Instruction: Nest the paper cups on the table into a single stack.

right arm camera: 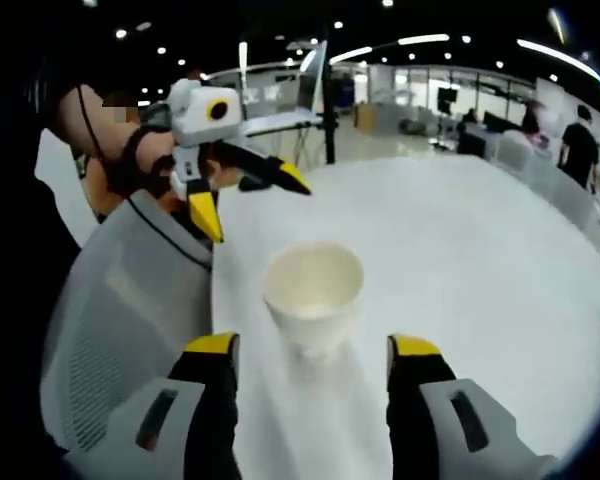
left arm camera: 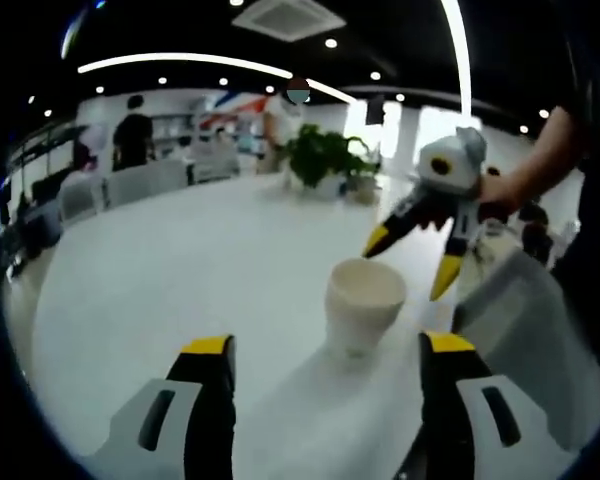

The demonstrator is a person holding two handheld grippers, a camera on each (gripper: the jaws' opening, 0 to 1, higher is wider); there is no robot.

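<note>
One white paper cup [left arm camera: 365, 300] [right arm camera: 313, 285] stands upright, mouth up, on the white round table [left arm camera: 180, 270] [right arm camera: 480, 260]. In the left gripper view my left gripper [left arm camera: 328, 345] is open, its yellow-tipped jaws spread a little short of the cup and holding nothing. My right gripper [left arm camera: 411, 259] comes in from the right in a hand, open, hovering just beyond and to the right of the cup. The right gripper view has my right gripper [right arm camera: 313, 346] open just before the cup, with my left gripper [right arm camera: 250, 198] open beyond the cup to the left.
A grey mesh chair back [left arm camera: 520, 320] [right arm camera: 110, 330] stands against the table's edge next to the cup. A potted plant [left arm camera: 325, 160] sits at the table's far side. People stand among chairs in the background.
</note>
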